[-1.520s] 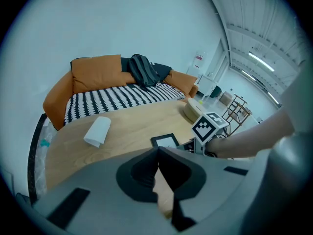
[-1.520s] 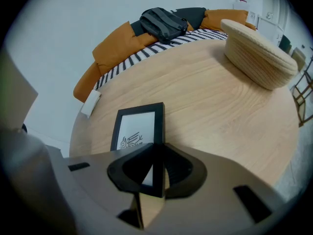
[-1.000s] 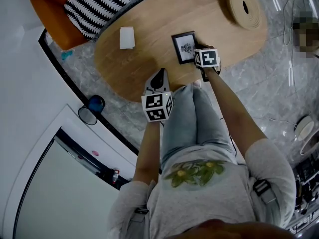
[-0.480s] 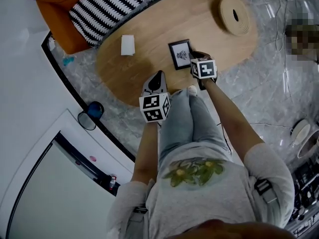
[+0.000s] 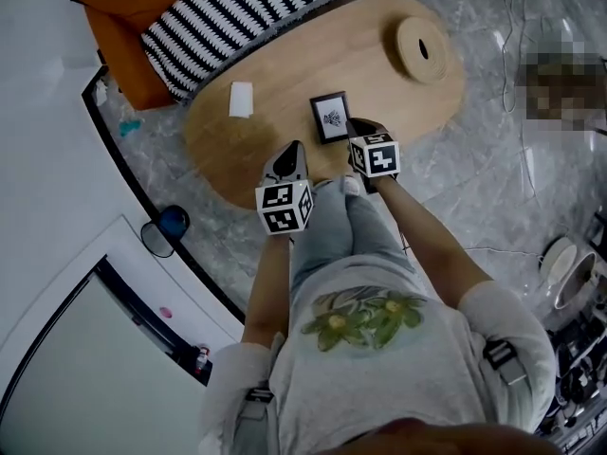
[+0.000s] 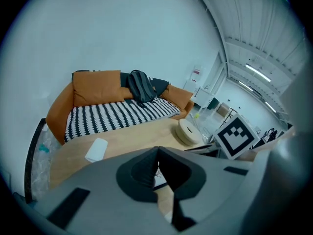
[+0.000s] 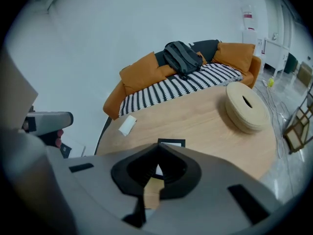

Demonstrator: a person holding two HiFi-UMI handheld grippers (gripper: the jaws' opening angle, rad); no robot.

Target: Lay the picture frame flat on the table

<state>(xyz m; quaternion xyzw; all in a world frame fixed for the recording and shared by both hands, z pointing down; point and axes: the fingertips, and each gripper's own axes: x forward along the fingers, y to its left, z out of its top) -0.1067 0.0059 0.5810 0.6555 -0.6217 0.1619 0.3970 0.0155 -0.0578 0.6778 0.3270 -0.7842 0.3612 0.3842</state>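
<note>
A small black picture frame with a white mat lies flat on the oval wooden table. Its top edge shows just past the jaws in the right gripper view, and a sliver of it shows in the left gripper view. My right gripper is shut and empty, its tips beside the frame's near right corner. My left gripper is also shut and empty. It hovers over the table's near edge, to the left of the frame and apart from it.
A white folded cloth lies left of the frame. A round beige disc with a hole sits at the table's far right. An orange sofa with a striped cover and a backpack stand behind. The floor is grey marble.
The head camera has pulled up and back, so the table looks smaller. Both grippers have drawn slightly toward the table's near edge. The frame stays flat where it was.
</note>
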